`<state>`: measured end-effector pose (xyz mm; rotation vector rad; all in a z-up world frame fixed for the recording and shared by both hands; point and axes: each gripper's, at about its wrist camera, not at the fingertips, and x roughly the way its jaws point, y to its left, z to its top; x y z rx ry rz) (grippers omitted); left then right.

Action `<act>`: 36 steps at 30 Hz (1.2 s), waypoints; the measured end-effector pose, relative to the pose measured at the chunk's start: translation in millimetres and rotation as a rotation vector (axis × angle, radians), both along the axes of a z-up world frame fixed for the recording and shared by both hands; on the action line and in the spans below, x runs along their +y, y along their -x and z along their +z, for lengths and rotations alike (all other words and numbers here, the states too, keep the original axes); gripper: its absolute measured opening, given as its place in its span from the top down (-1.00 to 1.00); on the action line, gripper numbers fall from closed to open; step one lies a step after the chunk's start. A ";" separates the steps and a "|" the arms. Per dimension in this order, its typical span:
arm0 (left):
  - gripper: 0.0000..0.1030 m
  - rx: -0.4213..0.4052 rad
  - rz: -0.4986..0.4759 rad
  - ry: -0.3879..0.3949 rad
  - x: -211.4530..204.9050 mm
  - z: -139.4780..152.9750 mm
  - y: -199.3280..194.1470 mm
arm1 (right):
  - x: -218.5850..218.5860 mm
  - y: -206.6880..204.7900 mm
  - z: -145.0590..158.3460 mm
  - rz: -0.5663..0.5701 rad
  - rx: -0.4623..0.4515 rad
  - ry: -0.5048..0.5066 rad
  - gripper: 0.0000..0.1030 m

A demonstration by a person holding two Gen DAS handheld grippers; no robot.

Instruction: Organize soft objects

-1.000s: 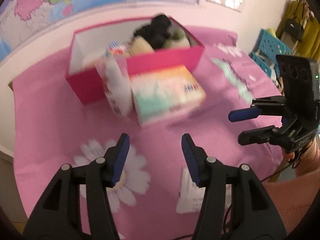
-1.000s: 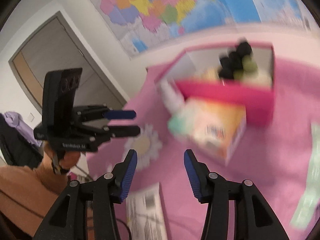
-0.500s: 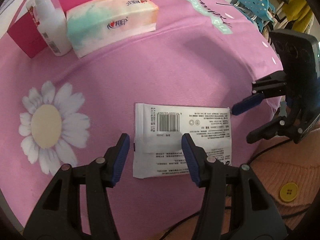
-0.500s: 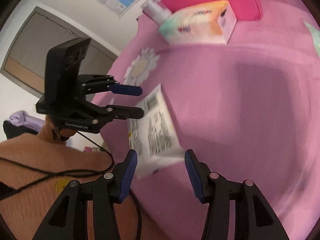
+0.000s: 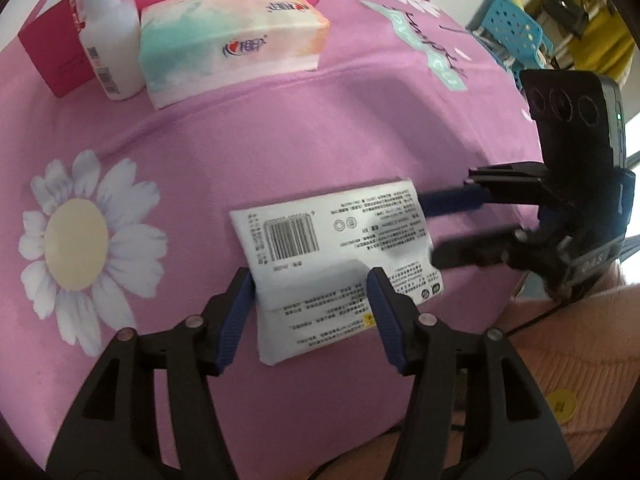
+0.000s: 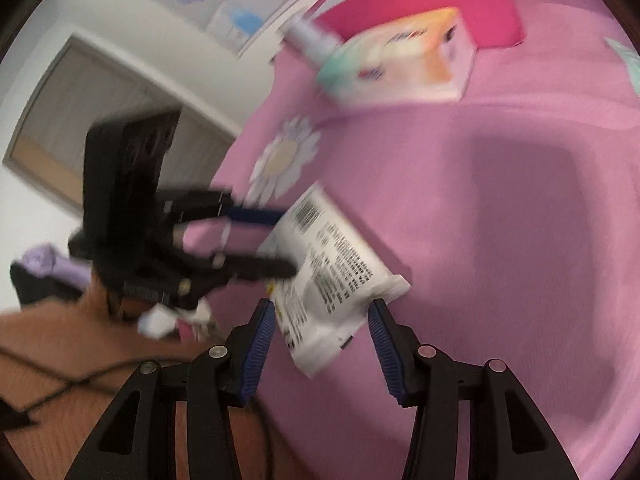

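Observation:
A white soft packet (image 5: 336, 248) with a barcode lies flat on the pink cloth (image 5: 280, 140). My left gripper (image 5: 310, 300) points down over its near end. Its jaws are opening, they straddle the packet, and the pads do not squeeze it. My right gripper (image 5: 428, 228) comes in from the right, its tips at the packet's right edge. In the blurred right wrist view the packet (image 6: 332, 272) reaches in between the right gripper's (image 6: 320, 320) open fingers. The left gripper (image 6: 286, 242) stands at the packet's far side.
A pastel tissue pack (image 5: 232, 40) and a white bottle (image 5: 110, 40) stand at the back against a pink box (image 5: 52, 52). A daisy print (image 5: 76, 236) marks the cloth at left. A person's orange sleeve (image 5: 580, 340) is at lower right, with a blue crate (image 5: 508, 36) beyond the table.
Both grippers have dropped and tipped down from the pink box toward the white packet. The packet now lies between the left fingers and has turned slightly, and the right gripper has closed in on its edge.

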<state>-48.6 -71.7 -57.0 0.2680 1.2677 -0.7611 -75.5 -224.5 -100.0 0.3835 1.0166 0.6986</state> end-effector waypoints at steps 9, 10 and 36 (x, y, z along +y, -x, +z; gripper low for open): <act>-0.12 -0.009 0.085 0.061 1.3 -0.6 -23.8 | -6.0 -28.2 10.5 -0.141 -0.106 0.059 0.10; -0.07 -0.017 0.084 0.055 0.6 -0.6 -24.1 | -5.8 -29.6 11.2 -0.142 -0.108 0.054 0.10; -0.07 -0.222 0.135 0.159 -13.9 68.2 -54.5 | -33.4 -44.9 73.0 -0.223 -0.280 0.117 0.50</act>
